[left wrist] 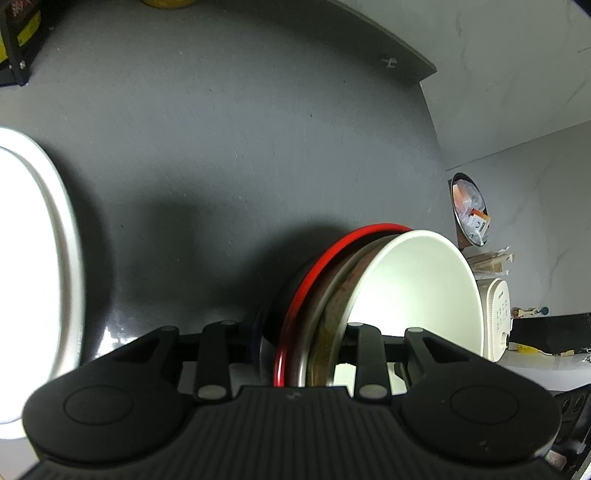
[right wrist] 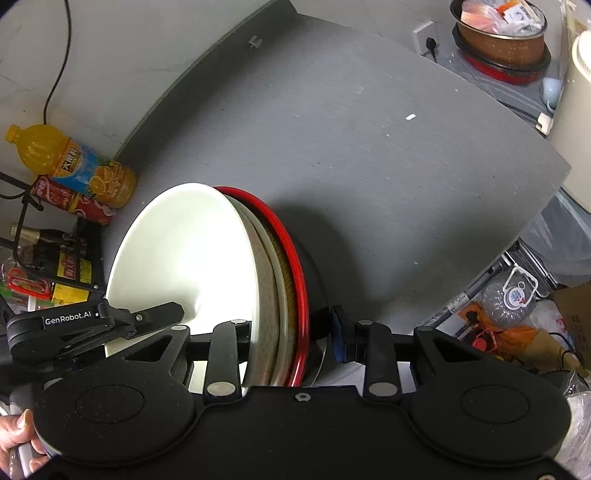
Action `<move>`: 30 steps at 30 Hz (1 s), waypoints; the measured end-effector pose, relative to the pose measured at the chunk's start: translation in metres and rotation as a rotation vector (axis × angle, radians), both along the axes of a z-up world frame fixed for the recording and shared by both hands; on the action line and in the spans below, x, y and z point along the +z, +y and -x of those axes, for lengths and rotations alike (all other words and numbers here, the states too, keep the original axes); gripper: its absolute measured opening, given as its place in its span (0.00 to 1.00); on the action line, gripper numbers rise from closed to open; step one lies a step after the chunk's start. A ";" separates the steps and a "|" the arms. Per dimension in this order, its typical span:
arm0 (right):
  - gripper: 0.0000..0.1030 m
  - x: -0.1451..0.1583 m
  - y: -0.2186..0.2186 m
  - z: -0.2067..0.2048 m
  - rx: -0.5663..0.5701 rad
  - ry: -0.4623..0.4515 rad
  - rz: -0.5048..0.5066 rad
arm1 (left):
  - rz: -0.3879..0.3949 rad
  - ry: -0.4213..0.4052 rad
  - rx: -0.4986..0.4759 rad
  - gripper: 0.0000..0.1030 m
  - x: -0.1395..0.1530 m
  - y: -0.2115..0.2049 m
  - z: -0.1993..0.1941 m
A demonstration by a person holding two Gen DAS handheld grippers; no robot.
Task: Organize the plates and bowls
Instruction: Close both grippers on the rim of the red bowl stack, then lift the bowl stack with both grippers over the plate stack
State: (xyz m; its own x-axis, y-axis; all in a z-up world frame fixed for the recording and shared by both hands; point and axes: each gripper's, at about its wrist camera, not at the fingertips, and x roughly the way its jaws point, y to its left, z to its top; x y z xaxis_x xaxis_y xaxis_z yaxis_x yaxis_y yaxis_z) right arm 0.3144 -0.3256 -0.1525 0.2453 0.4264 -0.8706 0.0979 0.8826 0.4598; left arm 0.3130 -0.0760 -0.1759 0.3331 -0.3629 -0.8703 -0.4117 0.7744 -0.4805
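Note:
A nested stack of bowls stands tilted over the dark grey table: a white bowl [left wrist: 413, 288] innermost, a brownish patterned bowl [left wrist: 332, 317] around it, and a black bowl with a red rim [left wrist: 314, 277] outermost. My left gripper [left wrist: 303, 354] is shut on one edge of the stack. My right gripper [right wrist: 291, 339] is shut on the stack's other edge, with the white bowl [right wrist: 184, 266] to its left and the red rim [right wrist: 295, 266] to its right. The left gripper also shows in the right wrist view [right wrist: 110, 321].
A white plate [left wrist: 33, 266] lies on the table at the left. A juice bottle [right wrist: 74, 162], a red can [right wrist: 70, 199] and a rack of bottles [right wrist: 48, 258] stand at the table's left edge. A pot full of packets [right wrist: 502, 33] and a rice cooker [left wrist: 495, 317] stand beyond.

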 end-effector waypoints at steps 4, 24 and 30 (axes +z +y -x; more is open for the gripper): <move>0.30 0.009 0.010 -0.001 0.007 -0.016 -0.008 | -0.003 -0.021 0.007 0.30 0.010 0.012 0.009; 0.30 0.040 0.098 0.009 0.127 -0.060 -0.046 | -0.033 -0.077 0.122 0.30 0.052 0.101 0.069; 0.31 0.044 0.129 0.015 0.169 -0.064 -0.050 | -0.032 -0.078 0.166 0.30 0.055 0.130 0.084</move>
